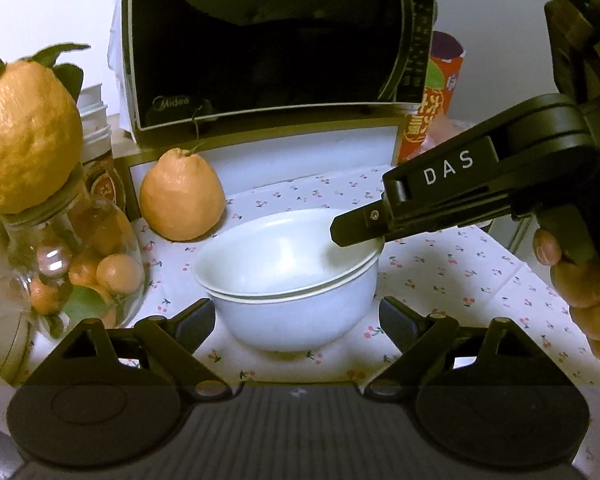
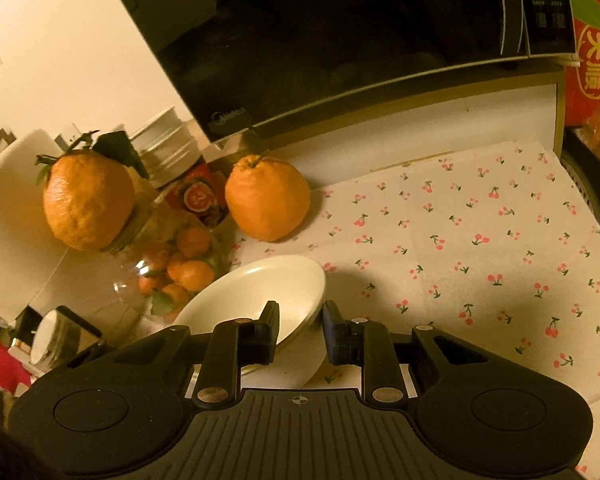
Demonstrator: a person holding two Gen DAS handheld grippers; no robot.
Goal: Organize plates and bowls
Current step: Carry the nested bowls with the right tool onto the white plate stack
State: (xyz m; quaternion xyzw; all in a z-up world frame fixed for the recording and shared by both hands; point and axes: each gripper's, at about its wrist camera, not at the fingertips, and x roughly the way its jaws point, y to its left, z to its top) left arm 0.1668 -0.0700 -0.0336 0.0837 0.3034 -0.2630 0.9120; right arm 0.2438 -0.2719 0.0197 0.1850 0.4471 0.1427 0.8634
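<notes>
Two white bowls sit nested on the cherry-print cloth (image 1: 440,280). The upper bowl (image 1: 284,248) is tipped, its right rim raised off the lower bowl (image 1: 296,320). My left gripper (image 1: 296,312) stands wide, its pads against the lower bowl's two sides. Held by a hand (image 1: 580,280), my right gripper (image 1: 356,228) comes in from the right. In the right wrist view the right gripper (image 2: 300,312) is shut on the upper bowl (image 2: 260,284) at its rim, one finger inside and one outside. Part of the lower bowl (image 2: 292,372) shows beneath.
A black microwave (image 1: 260,40) stands behind on a shelf. A large orange (image 1: 182,200) lies just behind the bowls. On the left is a glass jar of small oranges (image 1: 80,264) with another orange (image 1: 24,136) on top. A red canister (image 1: 428,112) stands back right, stacked white dishes (image 2: 168,140) back left.
</notes>
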